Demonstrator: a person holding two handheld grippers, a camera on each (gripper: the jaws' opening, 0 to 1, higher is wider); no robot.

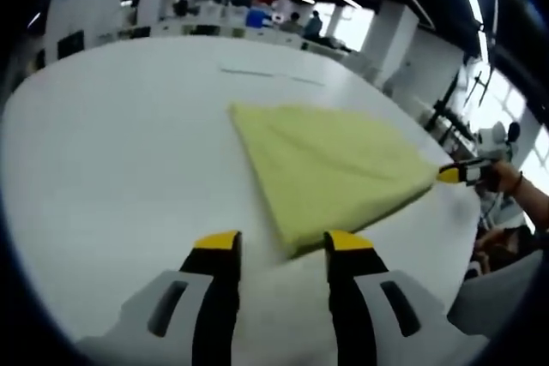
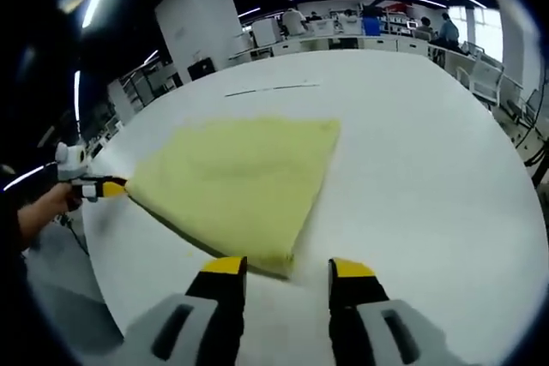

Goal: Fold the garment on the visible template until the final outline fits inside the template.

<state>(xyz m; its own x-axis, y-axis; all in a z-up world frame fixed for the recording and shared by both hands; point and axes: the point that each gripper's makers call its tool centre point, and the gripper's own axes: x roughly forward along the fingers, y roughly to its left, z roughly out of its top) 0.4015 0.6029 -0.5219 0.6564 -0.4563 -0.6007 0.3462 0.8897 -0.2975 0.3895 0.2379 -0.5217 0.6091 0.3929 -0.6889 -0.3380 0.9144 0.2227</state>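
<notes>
Yellow garment [image 1: 334, 169], folded, frame centre on table [image 1: 111, 169]; left gripper [image 1: 281, 242] and right gripper [image 2: 287, 268] spread wide, empty; corner may be missed.

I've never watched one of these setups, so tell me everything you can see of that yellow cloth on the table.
The yellow cloth is a pale, soft-looking fabric, folded into a rough triangle, lying flat on the white table. Its edges look thick, as if layered. One corner points at the right tongs, which are open just short of it. In the left gripper view another corner lies close before the open left tongs. A faint dark line marks the table beyond the cloth.
</notes>
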